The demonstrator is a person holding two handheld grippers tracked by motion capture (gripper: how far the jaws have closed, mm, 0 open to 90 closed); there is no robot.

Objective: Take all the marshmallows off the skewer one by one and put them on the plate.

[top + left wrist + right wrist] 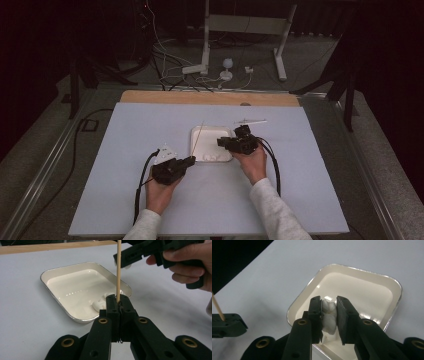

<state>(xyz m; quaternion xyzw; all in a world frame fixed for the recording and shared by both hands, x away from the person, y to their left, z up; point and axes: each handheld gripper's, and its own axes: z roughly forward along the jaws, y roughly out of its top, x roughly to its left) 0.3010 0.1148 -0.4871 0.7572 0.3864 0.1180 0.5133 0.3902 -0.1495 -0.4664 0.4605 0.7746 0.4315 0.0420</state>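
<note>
In the right gripper view we see a lumpy white marshmallow point(329, 318) clamped in the right gripper point(329, 305), over the white tray point(395, 290). The left gripper view shows our left gripper point(118, 300) shut on an upright wooden skewer point(118, 267), beside that tray's near corner.

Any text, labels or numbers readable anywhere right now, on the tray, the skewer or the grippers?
None can be read.
The white tray, the wooden skewer and the white piece are plain.
The left gripper and right gripper show bare black jaws and brass rivets, no lettering.
</note>
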